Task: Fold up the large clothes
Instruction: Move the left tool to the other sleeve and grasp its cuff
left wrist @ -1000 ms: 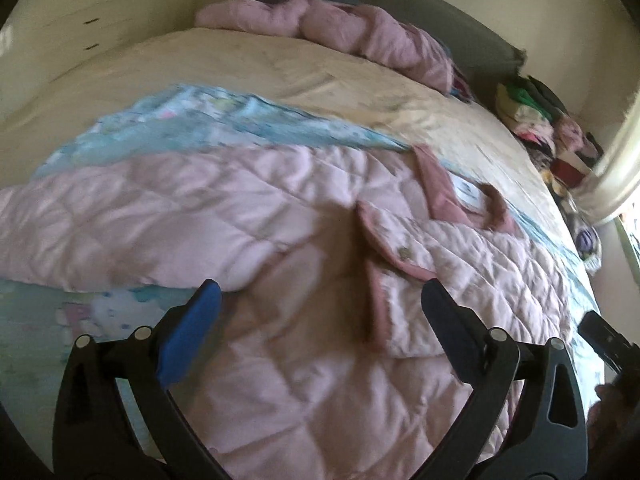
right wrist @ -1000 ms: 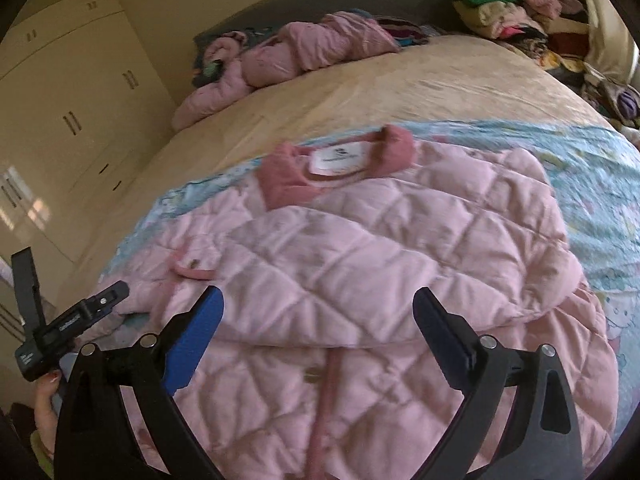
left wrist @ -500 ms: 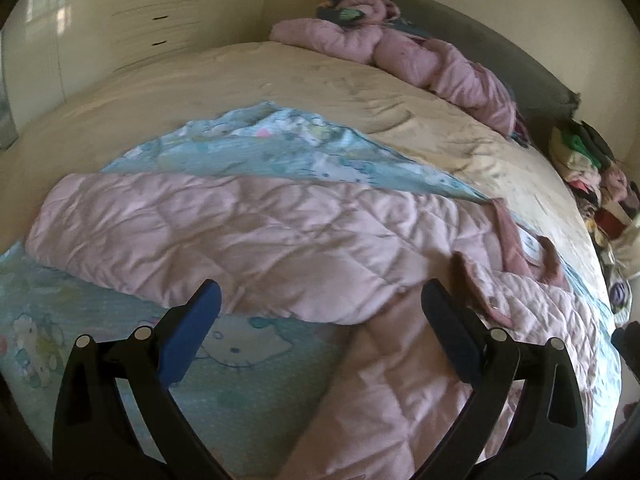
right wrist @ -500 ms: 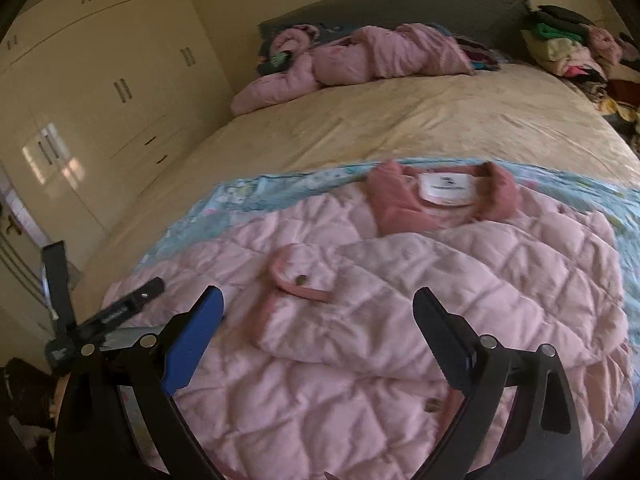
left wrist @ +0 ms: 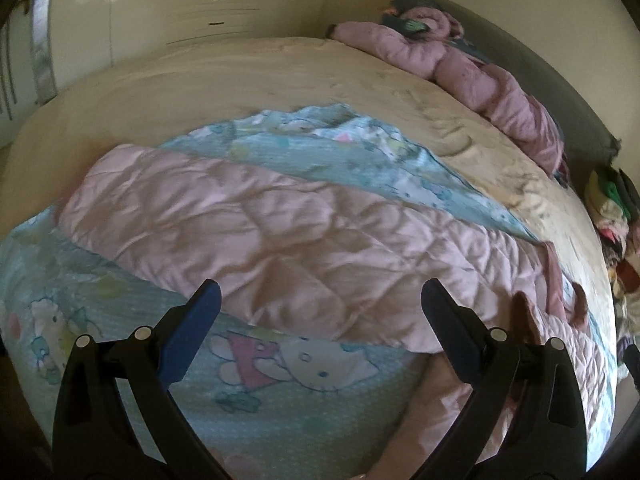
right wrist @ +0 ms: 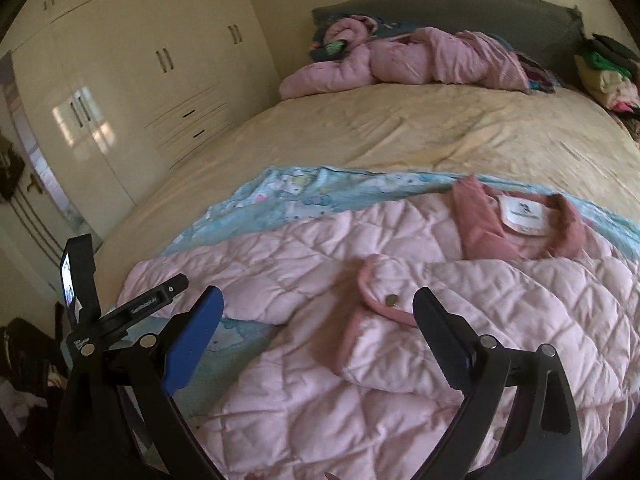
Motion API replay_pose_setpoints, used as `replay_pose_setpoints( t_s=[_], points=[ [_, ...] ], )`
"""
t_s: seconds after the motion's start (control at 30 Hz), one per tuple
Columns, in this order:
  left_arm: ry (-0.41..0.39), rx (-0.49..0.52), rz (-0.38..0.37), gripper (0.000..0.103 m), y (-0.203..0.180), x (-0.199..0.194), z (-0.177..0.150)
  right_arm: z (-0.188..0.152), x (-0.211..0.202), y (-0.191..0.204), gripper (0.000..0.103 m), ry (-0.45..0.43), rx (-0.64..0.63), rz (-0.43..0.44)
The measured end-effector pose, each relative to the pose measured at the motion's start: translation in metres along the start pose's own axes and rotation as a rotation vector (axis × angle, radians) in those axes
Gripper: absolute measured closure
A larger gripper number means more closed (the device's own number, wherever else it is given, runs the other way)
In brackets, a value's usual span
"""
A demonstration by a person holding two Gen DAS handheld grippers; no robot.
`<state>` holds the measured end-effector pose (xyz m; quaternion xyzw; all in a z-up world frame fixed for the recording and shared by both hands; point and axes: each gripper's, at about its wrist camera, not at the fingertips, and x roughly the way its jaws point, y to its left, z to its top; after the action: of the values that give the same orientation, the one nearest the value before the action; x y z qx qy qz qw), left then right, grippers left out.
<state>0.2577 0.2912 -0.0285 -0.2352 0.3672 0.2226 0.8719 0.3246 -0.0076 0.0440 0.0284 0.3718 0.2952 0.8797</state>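
Note:
A pink quilted jacket (right wrist: 460,320) lies flat on a light blue cartoon blanket (left wrist: 288,392) on the bed. Its right sleeve is folded across the chest, cuff with a snap button (right wrist: 391,300) near the middle. Its left sleeve (left wrist: 260,232) stretches straight out to the left. The darker pink collar with a white label (right wrist: 524,216) points to the headboard. My left gripper (left wrist: 320,300) is open and empty, just above the outstretched sleeve. My right gripper (right wrist: 316,304) is open and empty above the jacket's chest.
A second pink jacket (right wrist: 420,60) lies crumpled at the grey headboard (right wrist: 480,8). A pile of folded clothes (right wrist: 608,76) sits at the far right. A cream wardrobe (right wrist: 132,80) stands left of the bed. The beige bedspread (right wrist: 420,136) lies beyond the blanket.
Both grippers have swung left. The left view moved from the jacket's chest to the outstretched left sleeve. The right view shifted from the folded sleeve toward its cuff. Both stay open.

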Motion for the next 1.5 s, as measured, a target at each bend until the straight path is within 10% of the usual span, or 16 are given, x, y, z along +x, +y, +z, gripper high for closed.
replay_pose_setpoints(
  t_s=[0.93, 1.2, 1.27, 1.33, 1.5],
  points=[
    [0.073, -0.33, 0.101, 0.009, 0.118, 0.058, 0.01, -0.022, 0.093, 0.064, 0.008, 0.144, -0.071, 0.114],
    [0.012, -0.487, 0.031, 0.011, 0.149, 0.067, 0.014, -0.027, 0.101, 0.046, 0.008, 0.162, -0.01, 0.133],
    [-0.004, -0.497, 0.049, 0.026, 0.152, 0.066, 0.012, -0.026, 0.1, 0.038, 0.008, 0.159, 0.016, 0.138],
    [-0.044, -0.492, 0.082, 0.063, 0.154, 0.06, 0.011, -0.025, 0.098, 0.032, 0.008, 0.153, 0.034, 0.134],
    [-0.135, -0.451, 0.03, 0.085, 0.147, 0.036, 0.021, -0.025, 0.09, 0.015, 0.008, 0.138, 0.086, 0.125]
  ],
)
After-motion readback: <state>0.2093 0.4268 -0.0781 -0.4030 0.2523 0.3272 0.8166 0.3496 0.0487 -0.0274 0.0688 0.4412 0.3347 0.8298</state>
